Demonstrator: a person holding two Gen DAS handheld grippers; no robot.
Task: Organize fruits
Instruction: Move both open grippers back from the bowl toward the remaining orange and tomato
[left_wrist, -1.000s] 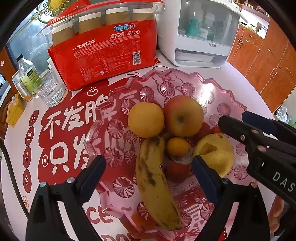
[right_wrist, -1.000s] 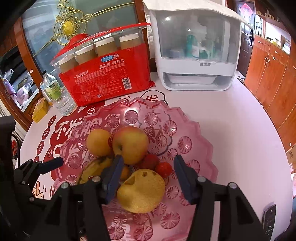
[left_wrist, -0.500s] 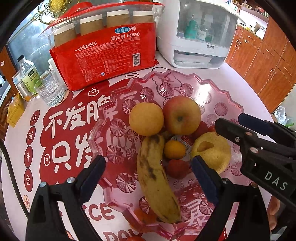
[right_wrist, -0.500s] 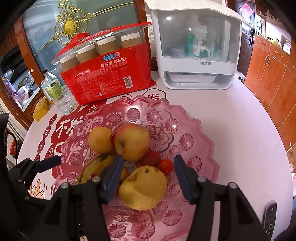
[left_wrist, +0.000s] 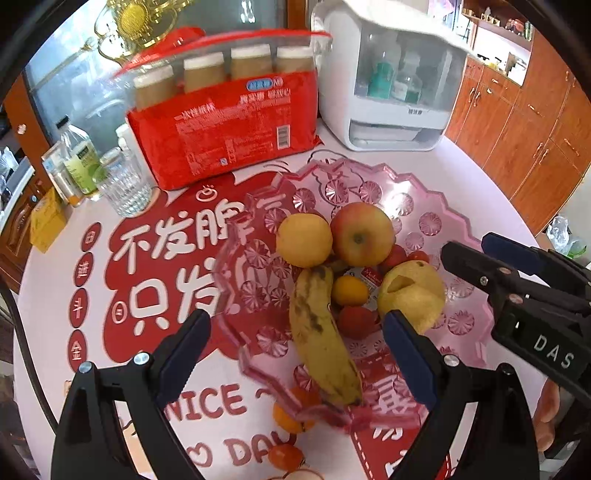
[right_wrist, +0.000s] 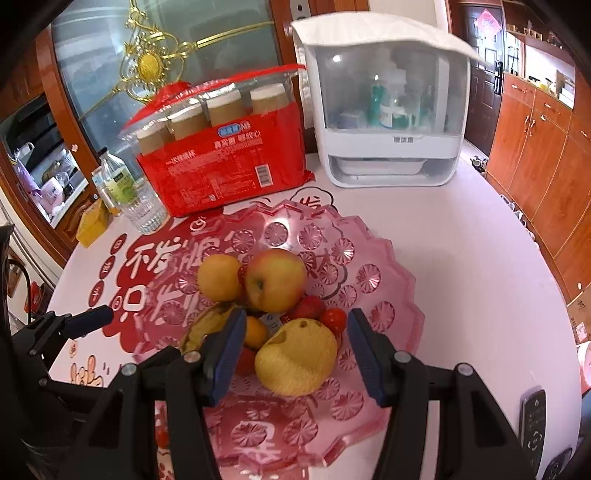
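A pink glass plate (left_wrist: 461, 221) holds the fruit: a red-yellow apple (left_wrist: 362, 234), a round yellow fruit (left_wrist: 303, 240), a spotted banana (left_wrist: 321, 332), a small orange (left_wrist: 349, 290), a yellow pear (left_wrist: 412, 295) and small red tomatoes (left_wrist: 395, 254). My left gripper (left_wrist: 295, 347) hovers open above the banana, touching nothing. My right gripper (right_wrist: 295, 350) is open above the pear (right_wrist: 297, 356), its pads apart from it. In the right wrist view the apple (right_wrist: 275, 280) sits behind the pear.
A small orange (left_wrist: 291, 417) and a tomato (left_wrist: 284, 456) lie on the table by the plate's near rim. Behind stand a red pack of paper cups (left_wrist: 229, 118), a white appliance (left_wrist: 391, 85), a glass (left_wrist: 125, 188) and bottles. A remote (right_wrist: 532, 417) lies at the right.
Both grippers have pulled up and back from the plate, so the fruit looks smaller and farther. The near table, with a loose orange and tomato, has come into the left wrist view.
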